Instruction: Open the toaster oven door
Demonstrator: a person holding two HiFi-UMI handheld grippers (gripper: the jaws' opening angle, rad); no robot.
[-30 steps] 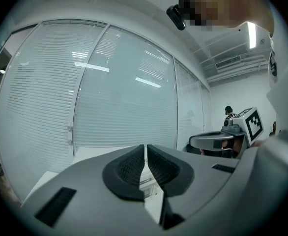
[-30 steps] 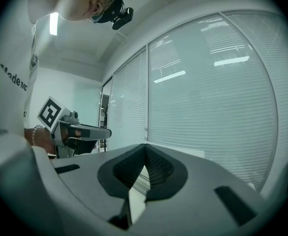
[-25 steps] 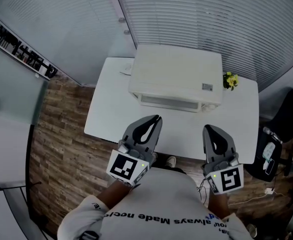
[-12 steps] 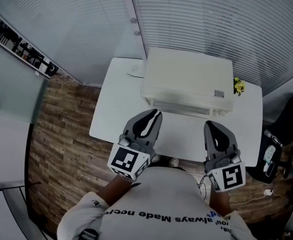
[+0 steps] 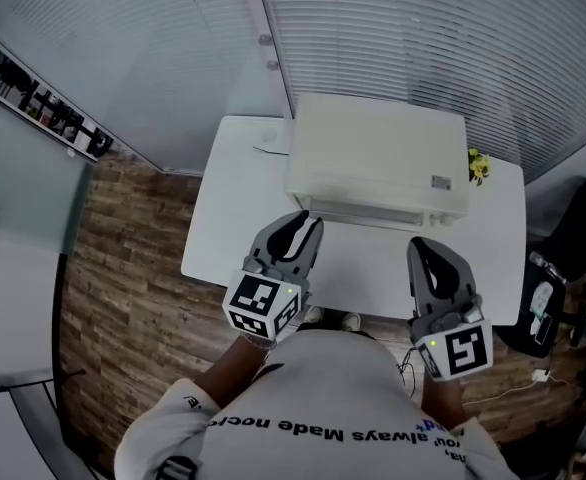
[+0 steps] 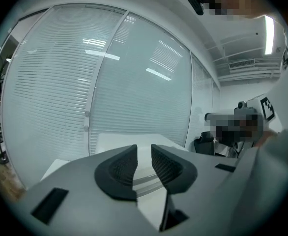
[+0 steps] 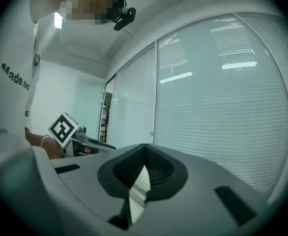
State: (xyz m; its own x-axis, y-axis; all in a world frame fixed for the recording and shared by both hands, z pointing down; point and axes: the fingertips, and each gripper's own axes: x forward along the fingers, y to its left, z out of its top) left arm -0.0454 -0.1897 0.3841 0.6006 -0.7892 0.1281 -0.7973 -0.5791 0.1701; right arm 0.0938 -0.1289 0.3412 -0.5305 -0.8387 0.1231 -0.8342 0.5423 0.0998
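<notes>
A white toaster oven [image 5: 378,158] stands at the back of a white table [image 5: 233,228], its door closed. My left gripper [image 5: 310,222] hovers in front of the oven's left lower edge, apart from it. In the left gripper view my left gripper [image 6: 144,150] is open by a narrow gap with nothing in it, and the oven's top [image 6: 112,142] shows behind it. My right gripper [image 5: 420,247] hangs over the table's front right part, short of the oven. In its own view my right gripper [image 7: 145,147] has its tips touching and holds nothing.
A small yellow object [image 5: 479,167] sits on the table at the oven's right rear corner. A flat white item [image 5: 270,141] lies left of the oven. Blinds behind glass [image 5: 423,38] back the table. A black chair [image 5: 578,238] stands at the right, on wood flooring [image 5: 123,258].
Both grippers have come a little closer to the oven front, the left one most. The head view has shifted slightly. The oven door has stayed closed.
</notes>
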